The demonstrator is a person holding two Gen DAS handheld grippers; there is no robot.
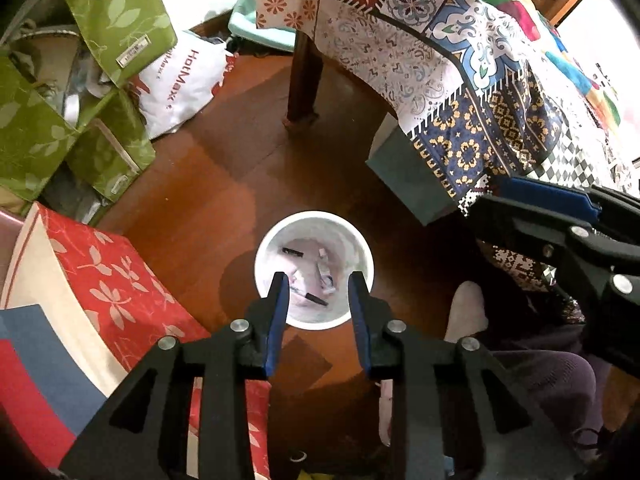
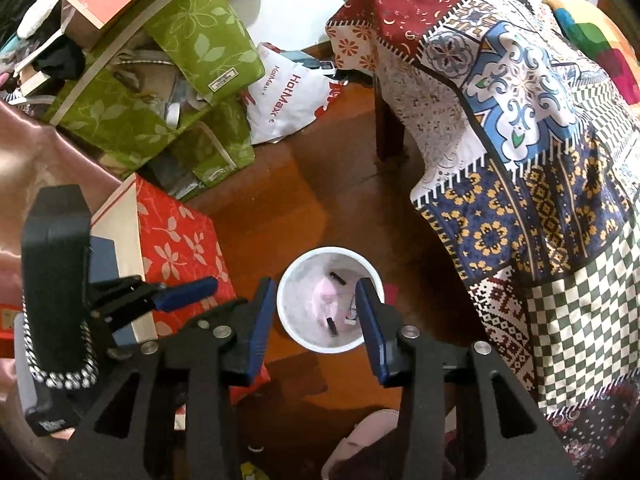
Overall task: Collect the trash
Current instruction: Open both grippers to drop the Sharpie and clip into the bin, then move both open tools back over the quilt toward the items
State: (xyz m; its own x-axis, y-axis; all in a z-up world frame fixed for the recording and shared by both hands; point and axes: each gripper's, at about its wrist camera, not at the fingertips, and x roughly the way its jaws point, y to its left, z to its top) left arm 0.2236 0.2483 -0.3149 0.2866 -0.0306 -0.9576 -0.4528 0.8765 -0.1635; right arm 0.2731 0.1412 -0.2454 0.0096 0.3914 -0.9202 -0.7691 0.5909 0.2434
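Observation:
A white round trash bin (image 1: 264, 248) stands on the wooden floor and shows in the right wrist view (image 2: 286, 280) too. Inside it lie crumpled paper scraps (image 1: 324, 270) and black pen-like pieces (image 1: 316, 300). My left gripper (image 1: 319, 280) hangs above the bin's near rim, open and empty. My right gripper (image 2: 316, 284) also hangs above the bin, open and empty. The right gripper shows at the right of the left wrist view (image 1: 532, 196); the left gripper shows at the left of the right wrist view (image 2: 188, 290).
A table with a patchwork cloth (image 1: 460, 80) stands right of the bin, with one dark leg (image 1: 304, 80). Green leaf-print boxes (image 1: 112, 12), a red floral box (image 1: 112, 276) and a white HotMax bag (image 1: 180, 88) crowd the left. A grey box (image 1: 404, 176) sits under the table.

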